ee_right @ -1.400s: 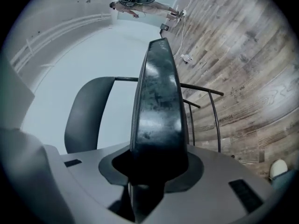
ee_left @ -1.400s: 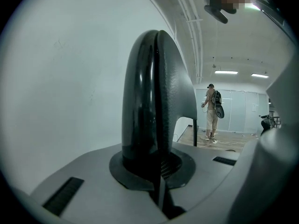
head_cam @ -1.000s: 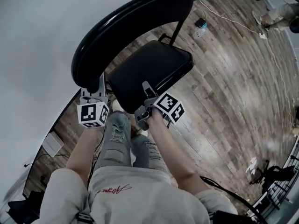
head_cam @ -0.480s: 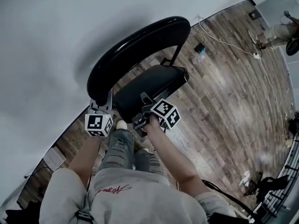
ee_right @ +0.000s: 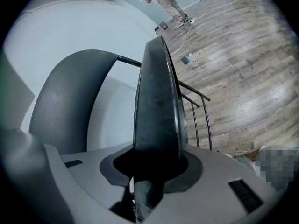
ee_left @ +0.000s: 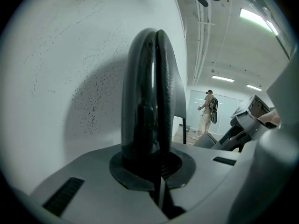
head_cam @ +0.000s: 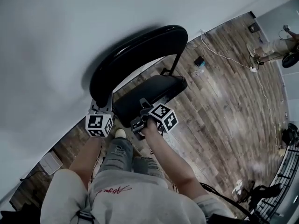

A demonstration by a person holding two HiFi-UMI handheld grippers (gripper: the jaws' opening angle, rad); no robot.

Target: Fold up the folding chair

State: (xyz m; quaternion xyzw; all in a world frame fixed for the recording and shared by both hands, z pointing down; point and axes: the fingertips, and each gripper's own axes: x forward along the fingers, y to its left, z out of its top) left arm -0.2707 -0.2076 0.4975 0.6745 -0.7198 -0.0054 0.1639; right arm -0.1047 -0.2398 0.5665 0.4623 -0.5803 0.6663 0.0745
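Observation:
The black folding chair stands by a white wall. In the head view its curved backrest (head_cam: 135, 55) arches above the padded seat (head_cam: 152, 93), which is tipped up toward it. My left gripper (head_cam: 103, 107) is shut on the backrest's left end; in the left gripper view that backrest edge (ee_left: 149, 92) rises straight out of the left gripper (ee_left: 156, 171). My right gripper (head_cam: 142, 108) is shut on the seat's near edge. Seen from the right gripper view, the seat (ee_right: 156, 106) stands edge-on in the right gripper (ee_right: 149, 171), with the backrest (ee_right: 70, 97) to its left.
The white wall (head_cam: 70, 22) lies just behind the chair. On the wood floor (head_cam: 224, 106) are a cable and a small bottle (head_cam: 200, 59), a white box (head_cam: 49, 162) and a black stand (head_cam: 261, 190). The person's legs (head_cam: 121, 153) are below the seat. Another person (ee_left: 208, 108) stands far off.
The seat has swung up closer to the backrest and looks narrower. Both grippers have moved with the chair toward the wall. Each keeps its hold.

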